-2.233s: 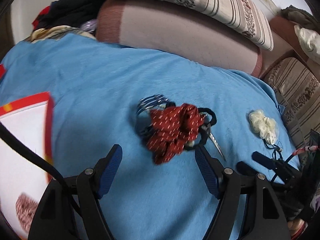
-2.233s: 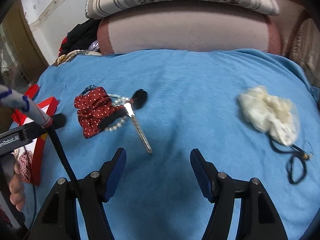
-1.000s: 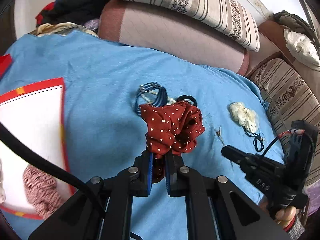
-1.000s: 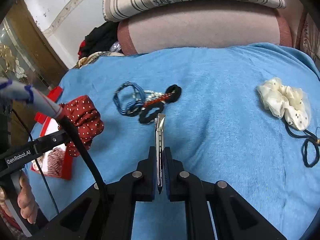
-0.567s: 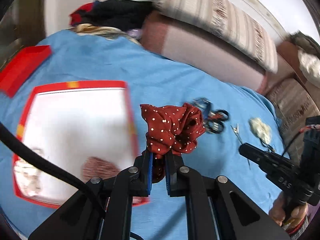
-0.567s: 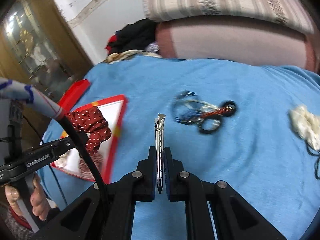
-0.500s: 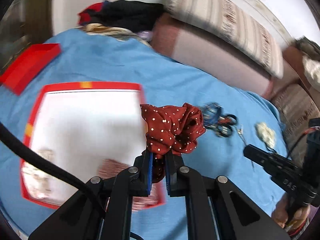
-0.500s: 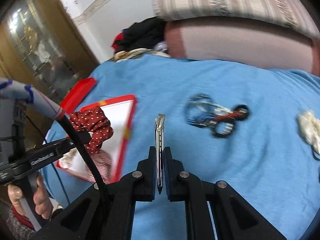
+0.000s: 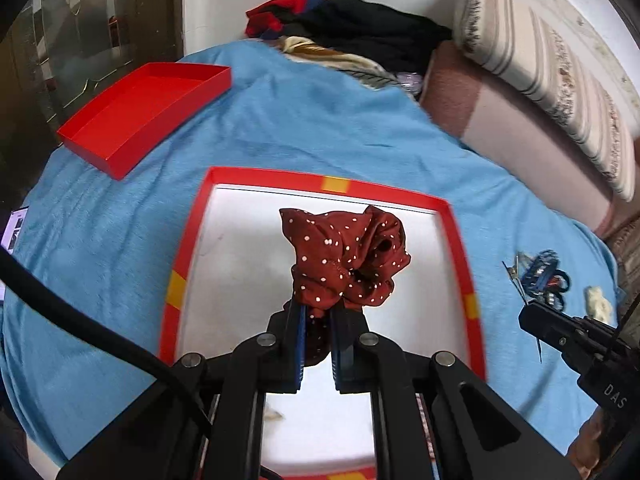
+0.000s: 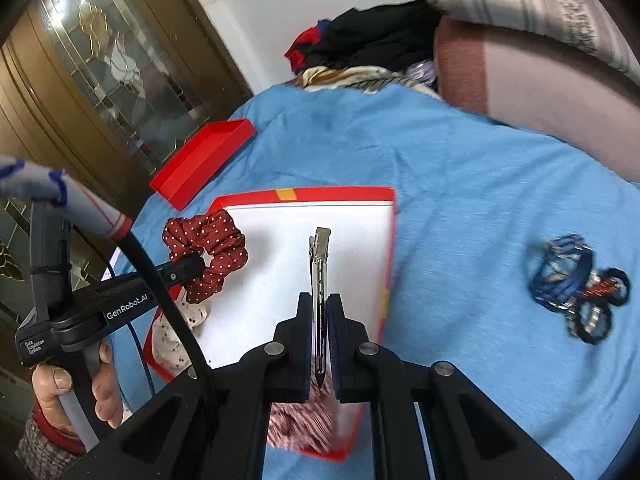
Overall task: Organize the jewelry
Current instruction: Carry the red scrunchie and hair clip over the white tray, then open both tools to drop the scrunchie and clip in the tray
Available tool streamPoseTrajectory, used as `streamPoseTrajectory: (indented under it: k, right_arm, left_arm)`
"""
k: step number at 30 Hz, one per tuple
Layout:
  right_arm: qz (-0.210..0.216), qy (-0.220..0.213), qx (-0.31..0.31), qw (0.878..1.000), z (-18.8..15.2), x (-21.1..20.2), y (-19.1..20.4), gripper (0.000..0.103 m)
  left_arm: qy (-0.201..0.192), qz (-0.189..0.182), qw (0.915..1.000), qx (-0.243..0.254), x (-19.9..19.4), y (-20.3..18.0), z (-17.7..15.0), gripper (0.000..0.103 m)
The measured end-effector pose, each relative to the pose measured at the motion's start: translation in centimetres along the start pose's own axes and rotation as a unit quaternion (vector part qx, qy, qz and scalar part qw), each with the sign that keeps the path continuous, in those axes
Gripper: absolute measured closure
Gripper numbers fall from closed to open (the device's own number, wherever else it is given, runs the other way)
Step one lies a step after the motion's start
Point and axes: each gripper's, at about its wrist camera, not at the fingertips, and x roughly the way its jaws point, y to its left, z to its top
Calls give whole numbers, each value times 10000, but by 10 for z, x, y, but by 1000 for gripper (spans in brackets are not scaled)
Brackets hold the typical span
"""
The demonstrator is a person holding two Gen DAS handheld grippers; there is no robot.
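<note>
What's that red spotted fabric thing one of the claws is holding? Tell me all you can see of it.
It is a dark red scrunchie with small white dots, a gathered ring of soft cloth. The left gripper is shut on its lower edge, so it bunches above the blue pads. It is held over the white inside of the red-rimmed box; nothing else seems to touch it.

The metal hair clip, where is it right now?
In the right wrist view, the metal hair clip is clamped in the right gripper, over the red-rimmed box.
</note>
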Motion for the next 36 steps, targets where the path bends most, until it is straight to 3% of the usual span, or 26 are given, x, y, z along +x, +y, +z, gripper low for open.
streamPoseTrajectory:
  k: [21, 27, 29, 31, 36]
  right_arm:
    - [-214, 505, 251, 9982, 25, 97, -14, 95]
    - [-347, 482, 220, 9980, 27, 103, -19, 94]
    - [-357, 463, 202, 9981, 29, 100, -19, 82]
    - [-394, 344, 172, 9985, 29, 92, -17, 58]
    - [-362, 155, -35, 9992, 22, 60, -11, 56]
  left_arm:
    - [249, 272, 9989, -301, 63, 36, 24, 93]
    - [200, 275, 9982, -492, 67, 41, 26, 86]
    - [197, 238, 9981, -539, 65, 42, 26, 75]
    - [186, 184, 9981, -562, 62, 41, 25, 71]
    - [76, 81, 9979, -635, 42, 36, 24, 62]
